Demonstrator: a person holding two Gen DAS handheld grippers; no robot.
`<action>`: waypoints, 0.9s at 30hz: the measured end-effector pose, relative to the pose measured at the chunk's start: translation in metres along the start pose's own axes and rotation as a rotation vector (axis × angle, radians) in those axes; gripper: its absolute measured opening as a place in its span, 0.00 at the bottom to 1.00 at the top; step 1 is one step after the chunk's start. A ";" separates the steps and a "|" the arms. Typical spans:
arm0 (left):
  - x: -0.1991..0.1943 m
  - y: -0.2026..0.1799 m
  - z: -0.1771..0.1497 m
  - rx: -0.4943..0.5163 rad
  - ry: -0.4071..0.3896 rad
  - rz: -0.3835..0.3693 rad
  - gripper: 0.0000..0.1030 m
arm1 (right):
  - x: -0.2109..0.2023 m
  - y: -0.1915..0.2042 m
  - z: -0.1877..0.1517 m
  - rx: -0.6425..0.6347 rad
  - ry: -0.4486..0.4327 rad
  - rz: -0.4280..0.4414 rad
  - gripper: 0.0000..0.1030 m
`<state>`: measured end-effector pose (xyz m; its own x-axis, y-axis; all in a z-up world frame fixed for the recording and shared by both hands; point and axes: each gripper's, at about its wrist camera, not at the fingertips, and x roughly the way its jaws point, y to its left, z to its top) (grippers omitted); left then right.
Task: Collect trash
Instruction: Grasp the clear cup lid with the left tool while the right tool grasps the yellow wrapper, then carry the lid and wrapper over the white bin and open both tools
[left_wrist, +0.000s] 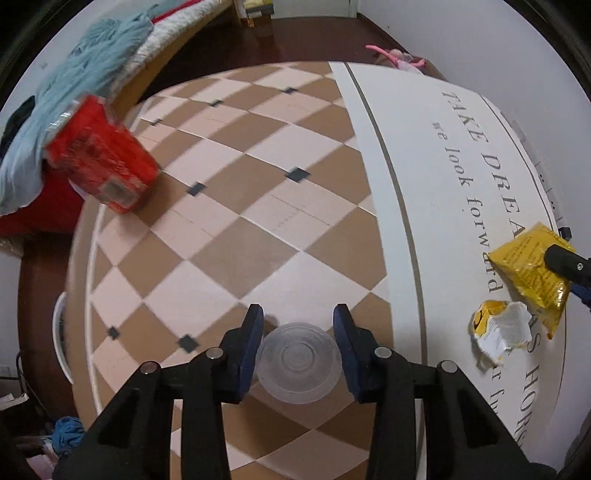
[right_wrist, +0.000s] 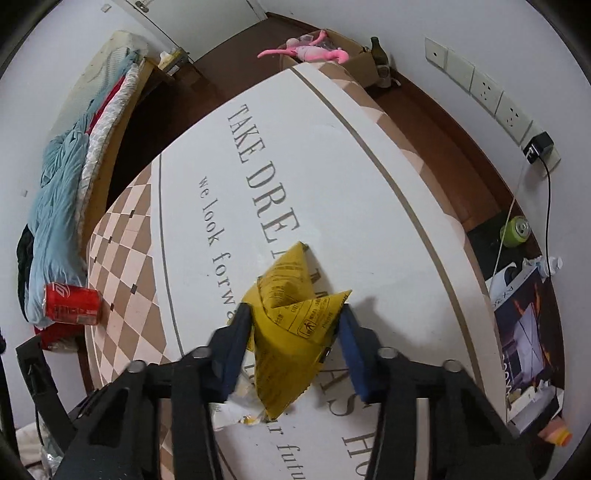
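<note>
My left gripper (left_wrist: 298, 317) has its jaws around a clear plastic cup (left_wrist: 299, 361) that lies on the table (left_wrist: 236, 206); the pads stand at its sides, and contact is not clear. A red soda can (left_wrist: 101, 155) lies at the table's far left edge; it also shows in the right wrist view (right_wrist: 72, 303). My right gripper (right_wrist: 295, 314) has its jaws on either side of a crumpled yellow wrapper (right_wrist: 295, 325), which also shows in the left wrist view (left_wrist: 532, 273). A torn yellow and white scrap (left_wrist: 500, 330) lies beside it.
A bed with a blue blanket (right_wrist: 59, 221) runs along the left. A green can (right_wrist: 515, 230), boxes and papers lie on the floor at the right. A cardboard box with a pink toy (right_wrist: 306, 50) stands beyond the table's far end.
</note>
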<state>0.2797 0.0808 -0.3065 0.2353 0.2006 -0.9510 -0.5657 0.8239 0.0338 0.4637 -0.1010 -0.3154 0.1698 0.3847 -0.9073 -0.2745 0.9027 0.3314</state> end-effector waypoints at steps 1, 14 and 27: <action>-0.007 0.001 -0.002 -0.002 -0.015 0.006 0.35 | -0.003 0.002 -0.001 -0.006 -0.008 -0.007 0.37; -0.137 0.059 -0.003 -0.045 -0.262 0.008 0.35 | -0.103 0.048 -0.037 -0.159 -0.163 -0.001 0.34; -0.234 0.208 -0.046 -0.189 -0.404 0.023 0.35 | -0.182 0.197 -0.121 -0.366 -0.224 0.183 0.34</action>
<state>0.0703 0.1812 -0.0913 0.4897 0.4393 -0.7531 -0.7002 0.7129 -0.0394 0.2641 -0.0162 -0.1161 0.2765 0.5995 -0.7511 -0.6279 0.7044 0.3310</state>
